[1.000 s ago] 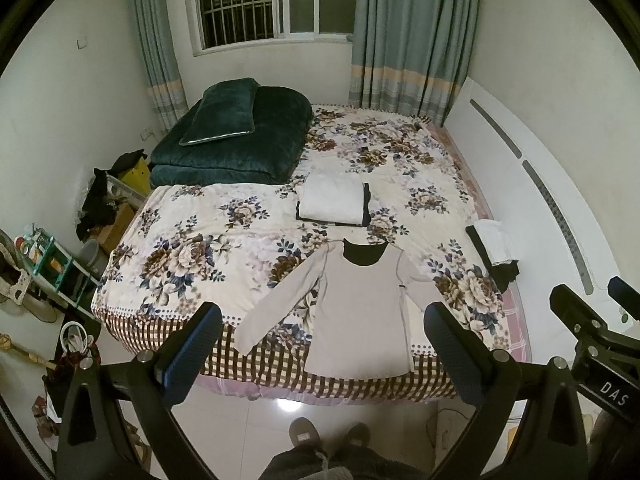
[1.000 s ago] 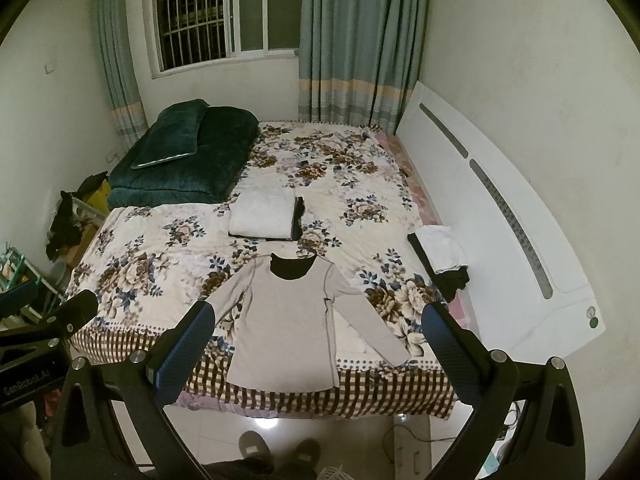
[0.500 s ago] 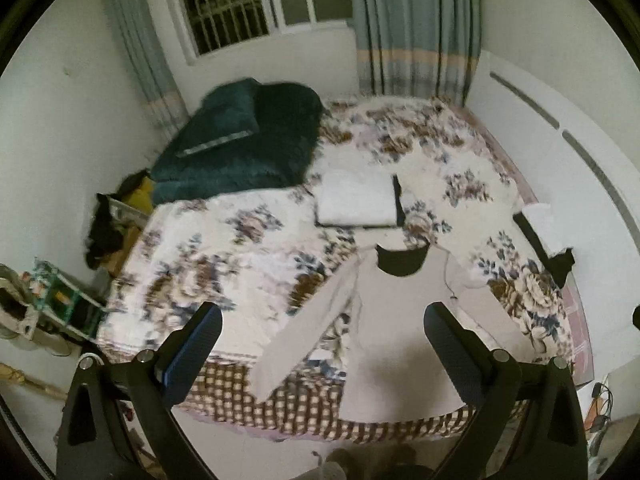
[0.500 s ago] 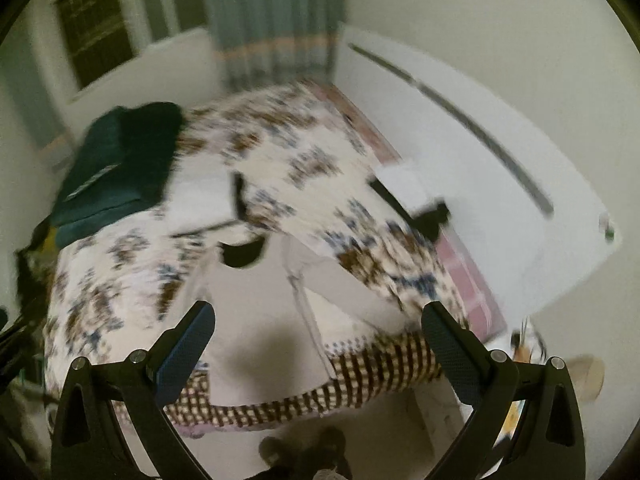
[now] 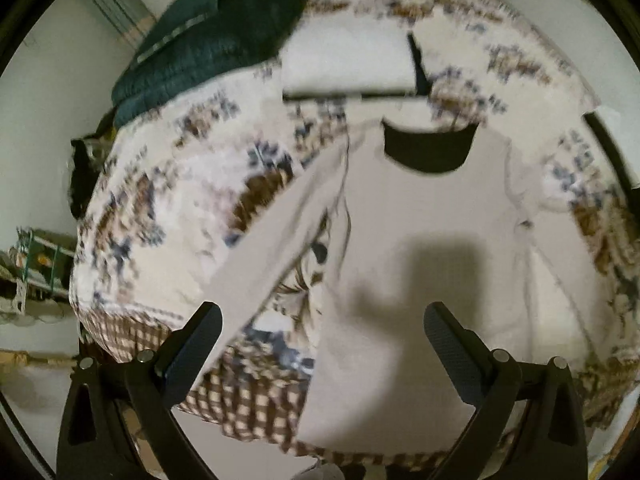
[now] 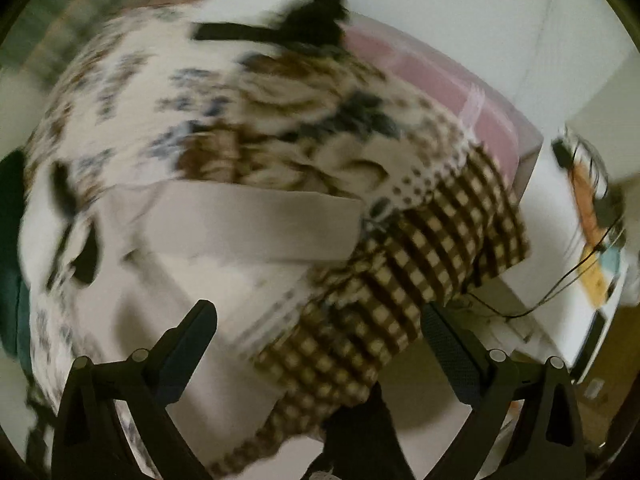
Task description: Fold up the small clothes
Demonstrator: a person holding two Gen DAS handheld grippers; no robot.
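A beige long-sleeved shirt (image 5: 420, 240) with a black collar lies flat on the floral bed (image 5: 160, 200), hem at the near edge, sleeves spread. My left gripper (image 5: 322, 340) is open and empty, low over the shirt's lower left part and near the left sleeve. In the right wrist view the shirt's right sleeve (image 6: 248, 220) stretches across the bed toward the corner. My right gripper (image 6: 318, 340) is open and empty above the shirt's body and the checked bed skirt (image 6: 400, 300). Both views are blurred.
A folded white garment (image 5: 344, 64) lies beyond the shirt's collar. A dark green quilt and pillow (image 5: 208, 36) sit at the far left. A black and white garment (image 6: 304, 20) lies near the bed's right edge. Cables and clutter (image 6: 592, 232) lie on the floor to the right.
Both grippers have dropped toward the bed and shirt, which now fills the views. The right gripper has swung right toward the sleeve and bed corner. Both stay open.
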